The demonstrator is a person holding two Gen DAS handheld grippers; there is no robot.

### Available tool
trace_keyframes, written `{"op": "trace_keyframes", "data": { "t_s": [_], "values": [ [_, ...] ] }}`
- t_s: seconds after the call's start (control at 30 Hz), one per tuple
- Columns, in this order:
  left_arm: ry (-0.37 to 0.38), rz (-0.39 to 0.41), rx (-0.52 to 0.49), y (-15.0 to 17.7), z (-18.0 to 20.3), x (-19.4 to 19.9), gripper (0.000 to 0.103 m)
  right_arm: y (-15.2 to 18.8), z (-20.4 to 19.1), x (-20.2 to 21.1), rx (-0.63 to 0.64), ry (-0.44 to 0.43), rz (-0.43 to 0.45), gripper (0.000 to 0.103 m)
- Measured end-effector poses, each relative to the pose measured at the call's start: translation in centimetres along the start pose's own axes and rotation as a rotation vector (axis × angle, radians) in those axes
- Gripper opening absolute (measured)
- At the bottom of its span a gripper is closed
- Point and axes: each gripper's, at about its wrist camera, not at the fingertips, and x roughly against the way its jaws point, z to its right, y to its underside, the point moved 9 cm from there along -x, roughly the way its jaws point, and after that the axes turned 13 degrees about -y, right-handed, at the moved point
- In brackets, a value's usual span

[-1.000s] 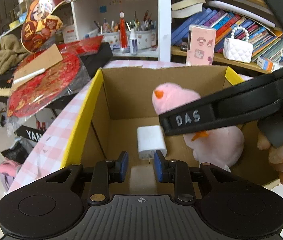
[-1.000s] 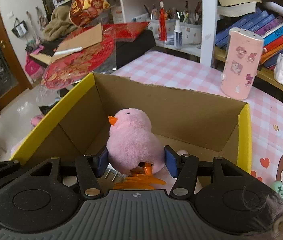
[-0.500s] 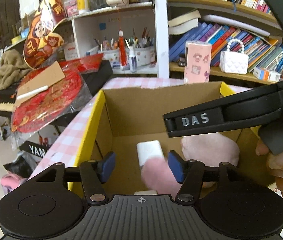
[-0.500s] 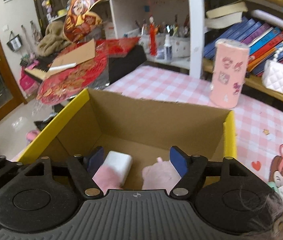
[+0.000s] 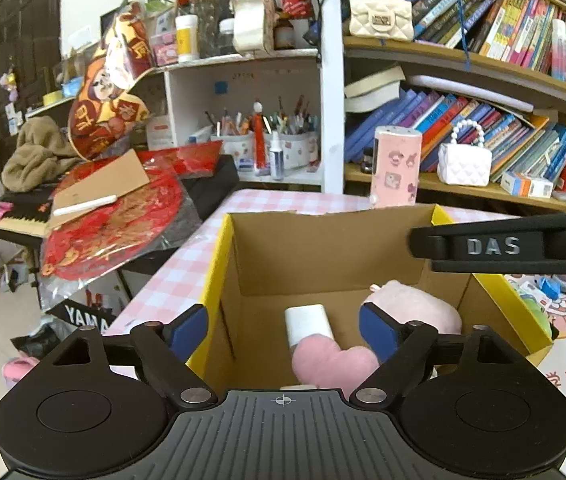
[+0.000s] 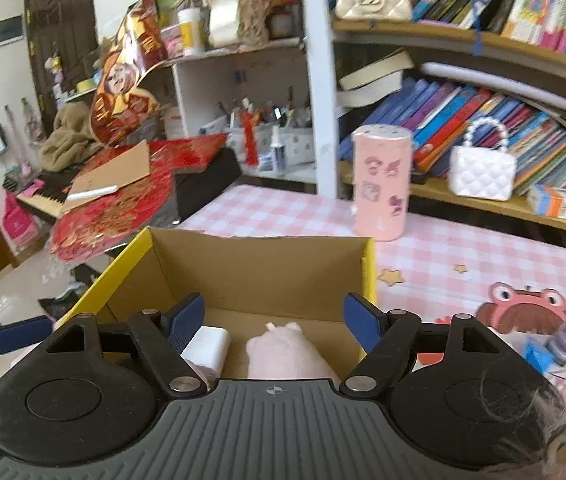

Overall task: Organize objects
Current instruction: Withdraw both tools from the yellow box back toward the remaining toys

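An open cardboard box [image 5: 323, 248] with yellow outer sides stands on the pink checked table; it also shows in the right wrist view [image 6: 259, 264]. Inside lie a white charger block [image 5: 309, 322], a pink plush chick [image 5: 415, 312] and a smaller pink plush piece [image 5: 333, 358]. The charger [image 6: 207, 346] and chick [image 6: 287, 354] show in the right wrist view too. My left gripper [image 5: 283, 330] is open and empty above the box's near side. My right gripper [image 6: 273, 320] is open and empty above the box; its black body crosses the left wrist view [image 5: 515, 248].
A pink cylindrical container [image 6: 381, 182] stands on the table behind the box. Small toys and stickers [image 6: 555, 344] lie on the table to the right. Bookshelves [image 5: 463, 120] rise behind. A keyboard piled with red decorations [image 5: 115, 208] stands left of the table.
My right gripper opened and let the pink chick drop into the box, then rose. My left gripper opened wider and lifted away from the charger. Both have pulled back upward.
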Motion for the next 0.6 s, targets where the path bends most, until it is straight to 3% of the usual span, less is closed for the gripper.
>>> {"op": "trace_keyframes", "data": {
  "t_s": [0.27, 0.6],
  "values": [
    [-0.031, 0.011, 0.043, 1.2, -2.7, 2.2, 0.087, 1.5, -1.2, 3.4, 0.003, 0.068, 0.053, 0.075],
    [-0.057, -0.021, 0.067, 4.4, -5.4, 5.3, 0.087, 4.8, -4.7, 6.2, 0.015, 0.067, 0.039, 0.075]
  ]
}}
